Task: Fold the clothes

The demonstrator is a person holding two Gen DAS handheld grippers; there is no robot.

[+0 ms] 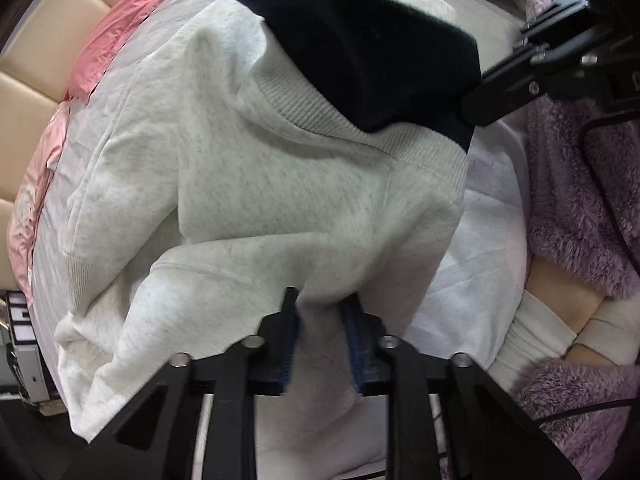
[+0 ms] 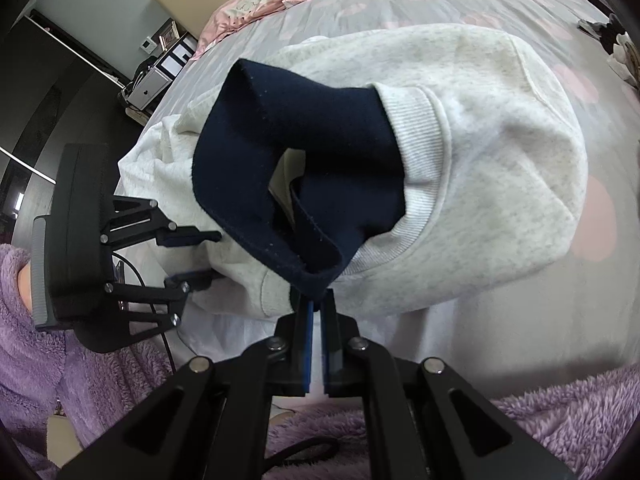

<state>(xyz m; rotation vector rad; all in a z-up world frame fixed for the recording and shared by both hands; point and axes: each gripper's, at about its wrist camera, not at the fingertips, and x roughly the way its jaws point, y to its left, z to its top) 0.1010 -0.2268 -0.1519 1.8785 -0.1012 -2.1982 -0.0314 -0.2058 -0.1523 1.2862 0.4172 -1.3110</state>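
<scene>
Both jaws grip fabric: left gripper pinches the unlabelled grey sweatshirt, right gripper its navy collar.

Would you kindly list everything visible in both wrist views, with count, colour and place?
sweatshirt: one, light grey, lying on the bed
inner collar: one, navy, at the sweatshirt's neck
bedspread: one, grey with pink dots, under the sweatshirt
pillows: pink, at the head of the bed
headboard: one, beige, padded, behind the pillows
left gripper: black, blue pads, shut on a fold of the sweatshirt
right gripper: black, shut on the inner collar's edge
fleece sleeves: purple, on the person's arms
</scene>
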